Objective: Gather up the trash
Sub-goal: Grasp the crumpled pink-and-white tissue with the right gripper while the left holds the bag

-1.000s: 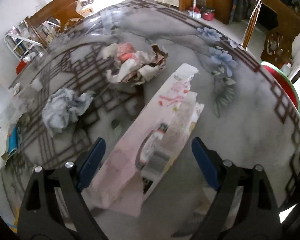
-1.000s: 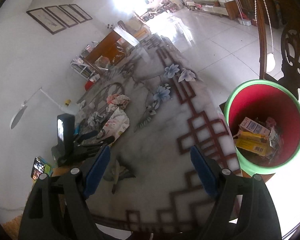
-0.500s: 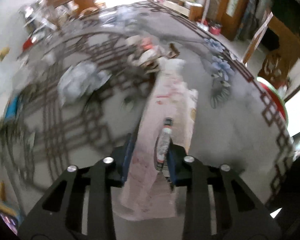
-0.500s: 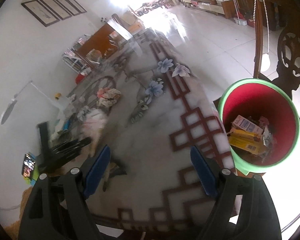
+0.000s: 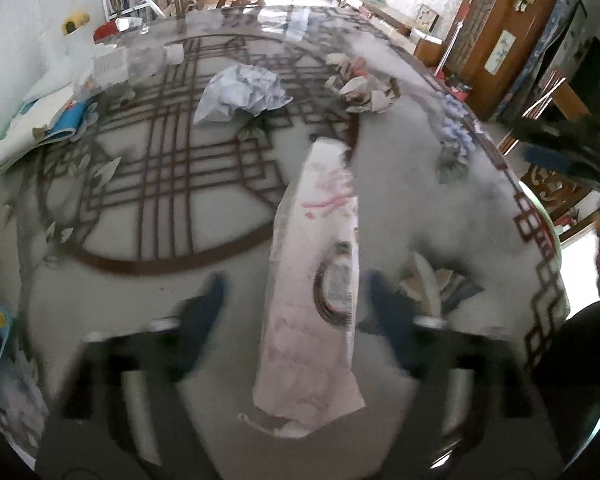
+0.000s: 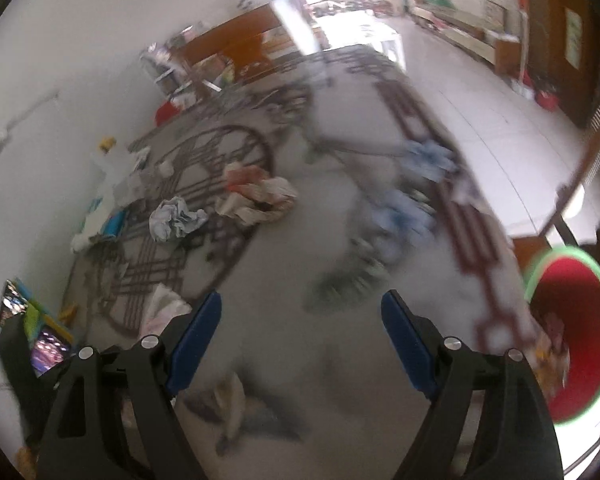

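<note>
A long pink wrapper (image 5: 312,280) lies on the patterned table (image 5: 180,280), running away from me between the jaws of my left gripper (image 5: 296,288). Those jaws are opening and stand wide of it, pads clear. Farther back sit a crumpled grey-blue paper (image 5: 240,92) and a crumpled red-and-white wrapper (image 5: 360,84). My right gripper (image 6: 300,312) hovers over the table; its jaws are opening a little, with nothing between them. The red bin with a green rim (image 6: 572,340) stands off the table's right edge with trash inside. The grey-blue paper (image 6: 176,220) and the red-and-white wrapper (image 6: 256,196) lie ahead to the left.
A small pale scrap (image 5: 428,280) lies right of the pink wrapper. Bags and a blue-and-white packet (image 5: 40,120) crowd the table's far left, beside a clear plastic container (image 5: 140,64). A lit phone screen (image 6: 48,352) is at the near left. Carved wooden chairs (image 5: 552,184) stand beyond the right edge.
The left gripper closed on the pink wrapper half a second ago and now stands wide again, with the wrapper lying between its jaws. The right gripper swung from the bin toward the table's middle.
</note>
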`<move>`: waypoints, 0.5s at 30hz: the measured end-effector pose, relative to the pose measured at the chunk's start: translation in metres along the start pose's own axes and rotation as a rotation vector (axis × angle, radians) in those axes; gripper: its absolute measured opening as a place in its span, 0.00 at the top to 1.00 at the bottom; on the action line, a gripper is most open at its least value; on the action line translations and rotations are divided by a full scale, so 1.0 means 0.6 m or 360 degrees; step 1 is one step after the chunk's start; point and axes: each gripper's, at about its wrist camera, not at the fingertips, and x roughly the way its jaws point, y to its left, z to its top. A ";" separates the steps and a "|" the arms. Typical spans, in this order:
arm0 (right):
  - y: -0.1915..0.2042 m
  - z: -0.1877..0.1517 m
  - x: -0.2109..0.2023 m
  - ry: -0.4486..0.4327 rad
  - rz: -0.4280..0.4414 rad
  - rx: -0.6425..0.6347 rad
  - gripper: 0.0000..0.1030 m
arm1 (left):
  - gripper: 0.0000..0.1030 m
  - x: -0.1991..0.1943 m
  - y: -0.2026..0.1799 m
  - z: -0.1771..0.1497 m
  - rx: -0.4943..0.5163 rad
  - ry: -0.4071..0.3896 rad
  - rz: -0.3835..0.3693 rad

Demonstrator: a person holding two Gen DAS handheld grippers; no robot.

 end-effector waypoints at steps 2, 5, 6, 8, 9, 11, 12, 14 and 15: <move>0.022 0.019 0.033 0.0010 -0.0028 -0.0047 0.20 | 0.23 0.000 -0.005 -0.001 0.0025 -0.0009 -0.0007; 0.047 0.045 0.072 0.0018 -0.0090 -0.0107 0.20 | 0.18 0.011 -0.016 0.000 0.0032 0.0004 -0.0046; 0.055 0.055 0.085 0.0016 -0.0121 -0.0130 0.19 | 0.18 0.016 -0.018 -0.001 0.0034 0.0021 -0.0057; 0.069 0.077 0.115 0.0030 -0.0183 -0.0181 0.17 | 0.18 0.037 -0.027 -0.003 0.0058 0.0079 -0.0039; 0.075 0.086 0.128 0.0044 -0.0205 -0.0202 0.17 | 0.20 0.042 -0.030 -0.005 0.0070 0.0092 -0.0022; 0.089 0.104 0.157 0.0077 -0.0240 -0.0246 0.17 | 0.37 0.050 -0.036 -0.009 0.0104 0.0123 0.0004; 0.094 0.112 0.170 0.0087 -0.0253 -0.0256 0.17 | 0.51 0.052 -0.036 -0.010 0.0112 0.0131 0.0007; 0.100 0.131 0.197 0.0098 -0.0290 -0.0247 0.17 | 0.62 0.049 -0.032 -0.011 0.0105 0.0117 -0.0006; 0.101 0.137 0.208 0.0104 -0.0306 -0.0240 0.17 | 0.63 0.047 -0.029 -0.010 0.0086 0.0119 -0.0033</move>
